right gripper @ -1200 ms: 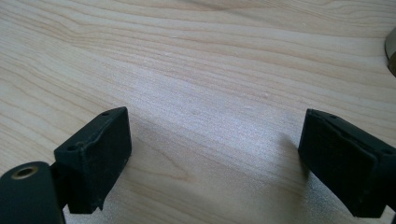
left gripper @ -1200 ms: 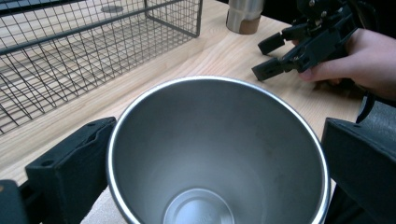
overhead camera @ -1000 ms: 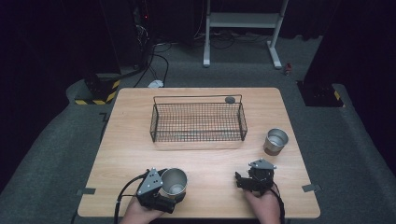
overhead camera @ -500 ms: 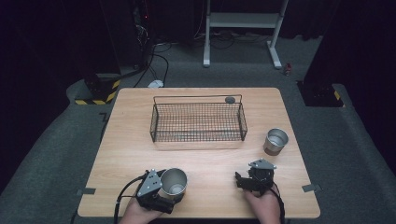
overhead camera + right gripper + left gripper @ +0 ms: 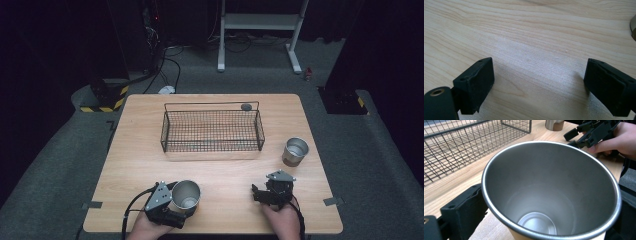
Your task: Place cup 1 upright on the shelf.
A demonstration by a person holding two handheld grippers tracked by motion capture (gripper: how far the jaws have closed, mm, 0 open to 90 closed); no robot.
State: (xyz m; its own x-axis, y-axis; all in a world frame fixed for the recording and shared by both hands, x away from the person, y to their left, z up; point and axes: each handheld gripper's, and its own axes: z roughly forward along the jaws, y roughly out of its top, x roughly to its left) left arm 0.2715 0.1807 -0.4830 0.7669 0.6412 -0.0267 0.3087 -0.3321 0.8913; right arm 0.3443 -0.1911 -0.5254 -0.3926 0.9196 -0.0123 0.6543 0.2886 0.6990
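A steel cup (image 5: 186, 193) stands upright near the table's front left, empty inside (image 5: 549, 195). My left gripper (image 5: 184, 200) has it between its jaws; they have just been closing and the left pad (image 5: 466, 207) lies against the cup's wall. My right gripper (image 5: 256, 194) rests on the bare wood at the front right, pointing left, open with nothing between its pads (image 5: 539, 80). It is also in the left gripper view (image 5: 577, 137), held by a hand. A second steel cup (image 5: 295, 151) stands at the right, behind the right gripper.
A black wire basket (image 5: 212, 131) stands mid-table, beyond both grippers (image 5: 461, 145). A small dark round thing (image 5: 246, 106) lies by its far rim. The table's (image 5: 150, 165) front edge is just behind both hands.
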